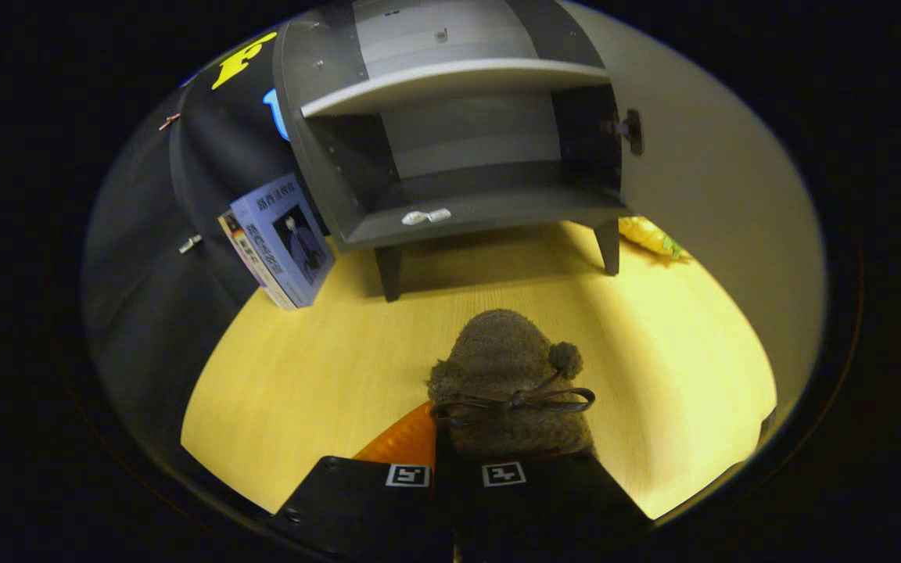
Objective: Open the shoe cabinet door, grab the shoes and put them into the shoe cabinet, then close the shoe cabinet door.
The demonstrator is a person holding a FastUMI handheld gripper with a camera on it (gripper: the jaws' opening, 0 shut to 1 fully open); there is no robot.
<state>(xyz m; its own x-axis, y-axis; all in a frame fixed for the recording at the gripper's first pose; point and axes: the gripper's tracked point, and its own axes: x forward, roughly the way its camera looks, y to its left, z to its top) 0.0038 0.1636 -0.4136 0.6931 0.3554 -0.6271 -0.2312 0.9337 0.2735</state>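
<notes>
A brown fuzzy shoe (507, 375) with a dark bow, a pom-pom and an orange sole sticks out just ahead of my fingers, toe pointing at the cabinet. My gripper (435, 461) is shut on its near end, the two fingers pressed close together. Beyond the shoe stands the grey shoe cabinet (450, 211) on short dark legs. Its inside is exposed, with one shelf (450, 78) across the middle and a bare bottom compartment. The pale cabinet door (701, 156) is swung wide to the right, its dark knob (633, 130) next to the cabinet's right wall.
Two books (282, 238) lean against the cabinet's left side. A yellow and green object (652, 236) lies on the floor behind the right front leg. The yellow wooden floor (325, 367) stretches between the shoe and the cabinet.
</notes>
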